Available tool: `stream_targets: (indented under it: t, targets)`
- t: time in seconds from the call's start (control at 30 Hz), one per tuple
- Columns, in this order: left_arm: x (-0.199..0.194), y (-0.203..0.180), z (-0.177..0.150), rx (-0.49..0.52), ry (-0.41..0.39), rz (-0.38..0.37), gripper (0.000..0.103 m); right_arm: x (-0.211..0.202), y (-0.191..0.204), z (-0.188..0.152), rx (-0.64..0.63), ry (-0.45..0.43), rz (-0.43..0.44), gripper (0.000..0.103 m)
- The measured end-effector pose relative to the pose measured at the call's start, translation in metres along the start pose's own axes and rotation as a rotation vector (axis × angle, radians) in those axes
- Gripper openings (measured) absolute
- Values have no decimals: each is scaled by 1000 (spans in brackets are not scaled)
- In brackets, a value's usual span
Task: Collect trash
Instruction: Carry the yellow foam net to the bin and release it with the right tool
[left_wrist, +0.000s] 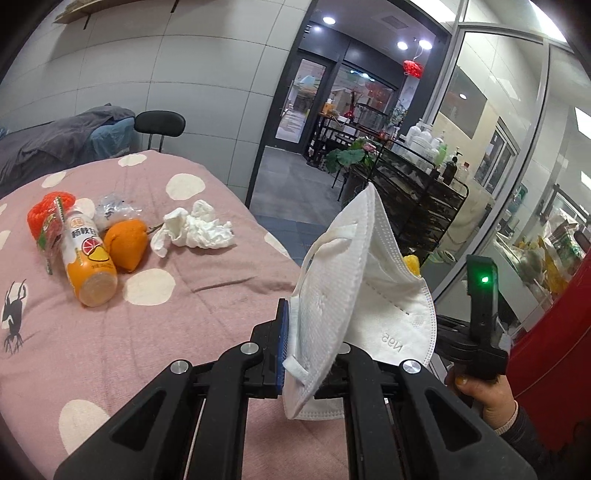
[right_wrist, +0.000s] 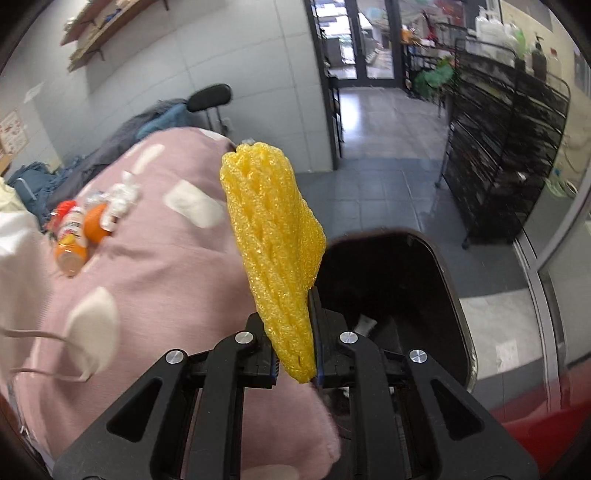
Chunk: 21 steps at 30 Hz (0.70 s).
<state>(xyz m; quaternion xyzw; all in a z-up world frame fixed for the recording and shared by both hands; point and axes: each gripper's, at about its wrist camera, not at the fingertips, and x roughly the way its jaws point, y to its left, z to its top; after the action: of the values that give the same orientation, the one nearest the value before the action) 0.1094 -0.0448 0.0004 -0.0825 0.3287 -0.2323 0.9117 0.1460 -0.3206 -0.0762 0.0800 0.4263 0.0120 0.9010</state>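
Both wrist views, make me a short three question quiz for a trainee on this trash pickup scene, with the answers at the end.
1. True or false: the left gripper is shut on a white face mask.
2. What does the right gripper hold: A, a yellow foam net sleeve; B, an orange; C, a bottle?
3. Fill in: beyond the right gripper, on the floor beside the pink cover, stands an open black ____.

Key: 1 true; 2 A; 3 bin. Left on the cover: a juice bottle, an orange, crumpled tissue, a red net.
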Motion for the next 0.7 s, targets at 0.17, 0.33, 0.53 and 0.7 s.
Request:
stream_targets:
  t: [0.17,0.33,0.53,0.7]
  targets:
    - [18,-20,3,43,32,-35,9,35,-22,-15,35,91,-47,14]
    - [34,-37,1,70,66,-68,9,65,-44,-28,88,159,-91,14]
    - [50,-49,-1,83,108,-98,9,85,-62,-43,138,213,-143,47]
    - [60,-54,-1,89,136,-116,9,84,-63,-52,146,196,-158,85]
